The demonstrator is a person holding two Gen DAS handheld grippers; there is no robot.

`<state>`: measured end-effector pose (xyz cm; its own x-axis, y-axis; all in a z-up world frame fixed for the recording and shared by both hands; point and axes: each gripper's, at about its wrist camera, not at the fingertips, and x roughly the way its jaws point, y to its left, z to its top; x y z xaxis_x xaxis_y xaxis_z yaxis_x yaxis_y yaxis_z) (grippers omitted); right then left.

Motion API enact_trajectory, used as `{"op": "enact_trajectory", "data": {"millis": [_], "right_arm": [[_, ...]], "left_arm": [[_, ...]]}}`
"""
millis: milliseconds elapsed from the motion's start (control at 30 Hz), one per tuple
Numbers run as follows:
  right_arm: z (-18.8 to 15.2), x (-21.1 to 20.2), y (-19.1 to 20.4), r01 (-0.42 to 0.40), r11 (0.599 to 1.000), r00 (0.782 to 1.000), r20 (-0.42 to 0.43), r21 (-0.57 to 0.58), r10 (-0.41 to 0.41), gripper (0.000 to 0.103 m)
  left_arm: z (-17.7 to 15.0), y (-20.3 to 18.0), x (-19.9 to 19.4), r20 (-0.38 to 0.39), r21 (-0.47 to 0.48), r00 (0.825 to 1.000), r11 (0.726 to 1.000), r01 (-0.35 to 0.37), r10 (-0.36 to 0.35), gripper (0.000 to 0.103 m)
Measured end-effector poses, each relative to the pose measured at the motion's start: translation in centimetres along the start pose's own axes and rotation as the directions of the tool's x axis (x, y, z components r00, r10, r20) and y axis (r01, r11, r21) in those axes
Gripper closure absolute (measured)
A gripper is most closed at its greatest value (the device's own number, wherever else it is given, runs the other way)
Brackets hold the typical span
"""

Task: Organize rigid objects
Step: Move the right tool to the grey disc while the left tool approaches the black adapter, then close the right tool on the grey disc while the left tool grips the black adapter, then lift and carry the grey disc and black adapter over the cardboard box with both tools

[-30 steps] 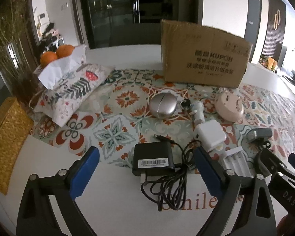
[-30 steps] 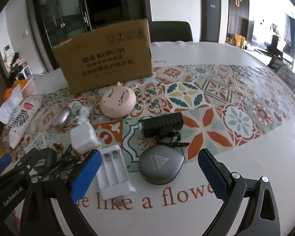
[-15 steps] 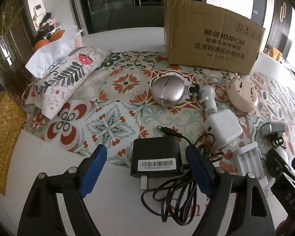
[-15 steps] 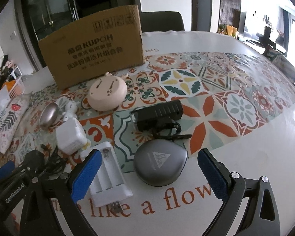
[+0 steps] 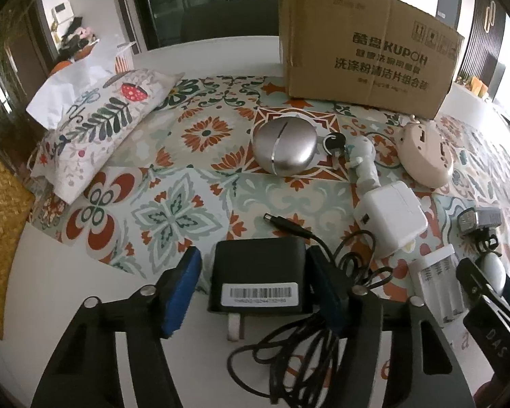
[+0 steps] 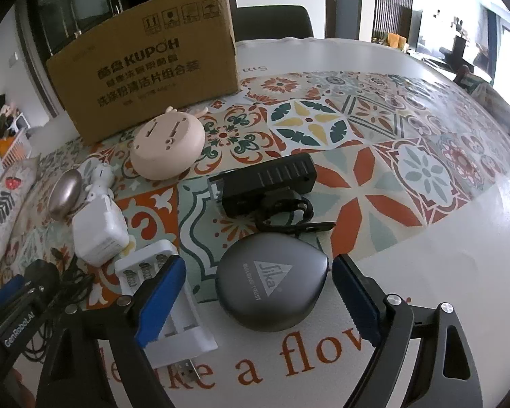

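My left gripper (image 5: 253, 284) is open, its blue pads on either side of a black power adapter (image 5: 258, 277) with a barcode label and a tangled cable (image 5: 309, 350). The right pad looks close to or touching the adapter; the left pad stands apart. My right gripper (image 6: 258, 294) is open around a grey oval Sika case (image 6: 272, 290), pads apart from it. A white battery charger (image 6: 168, 301) lies under its left finger. A cardboard box (image 5: 367, 64) stands at the back, also in the right wrist view (image 6: 146, 71).
On the patterned tablecloth lie a silver oval case (image 5: 284, 149), a white plug cube (image 5: 389, 217), a pink round device (image 6: 168, 148), a small white figure (image 5: 363, 163), a black light with strap (image 6: 268, 187). A floral tissue pouch (image 5: 91, 125) lies left.
Both grippers have moved forward and down. The left jaws have narrowed around the black adapter. The right gripper now straddles the grey case.
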<state>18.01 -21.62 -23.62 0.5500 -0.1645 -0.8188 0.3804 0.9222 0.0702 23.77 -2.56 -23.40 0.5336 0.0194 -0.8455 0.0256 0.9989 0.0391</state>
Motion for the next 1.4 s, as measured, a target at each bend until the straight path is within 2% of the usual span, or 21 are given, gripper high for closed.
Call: {"op": "enact_trajectory", "data": {"millis": [33,167,233,300,467,700,1033,1400], "right_arm": [[0.0,0.0,0.0,-0.002,1.0,1.0,0.0,0.001,0.002,0.016],[-0.1,-0.1,-0.2,-0.024,1.0,1.0,0.004,0.01,0.024,0.025],[-0.2,-0.1,-0.2,-0.009,1.0,1.0,0.001,0.001,0.009,0.037],[-0.2,-0.1,0.0,-0.013,1.0,1.0,0.006,-0.021,0.013,0.043],[-0.2,-0.5,-0.3,-0.023,1.0,1.0,0.001,-0.013,0.023,0.043],[-0.1,-2.8,0.2,-0.038,0.999,0.999,0.024,-0.039,0.039,0.043],[0.5,-7.6,1.5,-0.052,0.996,0.992,0.109,-0.076,0.06,0.043],[1.2,-13.2,3.6,-0.046,0.994,0.976,0.208,-0.099,0.066,0.043]], "left_arm": [[-0.1,0.0,0.0,-0.004,-0.006,1.0,1.0,0.008,-0.008,0.048],[-0.3,0.0,-0.2,-0.008,-0.008,1.0,1.0,0.018,-0.018,0.048],[-0.5,-0.1,-0.4,-0.011,0.001,1.0,1.0,0.021,-0.021,0.048],[-0.7,-0.1,-0.6,-0.013,0.007,0.999,0.999,0.036,-0.036,0.048],[-0.9,-0.1,-1.2,-0.01,0.02,0.998,0.998,0.065,-0.064,0.049],[-0.8,0.2,-3.6,0.039,0.052,0.995,0.994,0.091,-0.093,0.049],[-0.2,1.6,-7.8,0.106,0.085,0.984,0.987,0.134,-0.143,0.049],[1.4,3.5,-12.7,0.218,0.131,0.961,0.981,0.145,-0.171,0.049]]}}
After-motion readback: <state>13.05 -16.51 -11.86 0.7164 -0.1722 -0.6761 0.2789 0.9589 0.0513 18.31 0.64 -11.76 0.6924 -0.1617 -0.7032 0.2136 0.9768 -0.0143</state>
